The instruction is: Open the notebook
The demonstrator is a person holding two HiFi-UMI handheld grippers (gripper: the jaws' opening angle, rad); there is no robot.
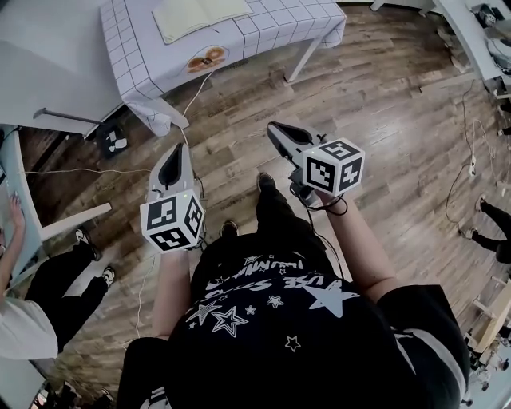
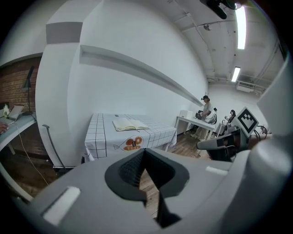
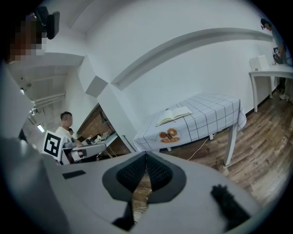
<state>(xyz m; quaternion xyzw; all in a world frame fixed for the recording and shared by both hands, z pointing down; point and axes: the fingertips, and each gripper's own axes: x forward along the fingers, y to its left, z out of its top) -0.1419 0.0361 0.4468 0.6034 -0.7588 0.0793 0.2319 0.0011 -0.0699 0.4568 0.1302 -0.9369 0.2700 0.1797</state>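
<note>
The notebook [image 1: 200,14] lies open on a table with a white checked cloth [image 1: 263,32], at the top of the head view and well away from me. It shows again in the left gripper view as the notebook [image 2: 129,124] and in the right gripper view as the notebook [image 3: 174,114]. My left gripper [image 1: 177,152] and right gripper [image 1: 275,128] hang in the air over the wooden floor, both pointing toward the table. The left gripper [image 2: 144,153] has its pads together with nothing between them. The right gripper [image 3: 146,157] also has its pads meeting, empty.
A white cable [image 1: 196,96] runs down from the table across the floor. A seated person [image 1: 32,295] is at a desk [image 1: 20,208] on the left. White tables [image 1: 471,40] stand at the right; another person [image 2: 206,107] is by them.
</note>
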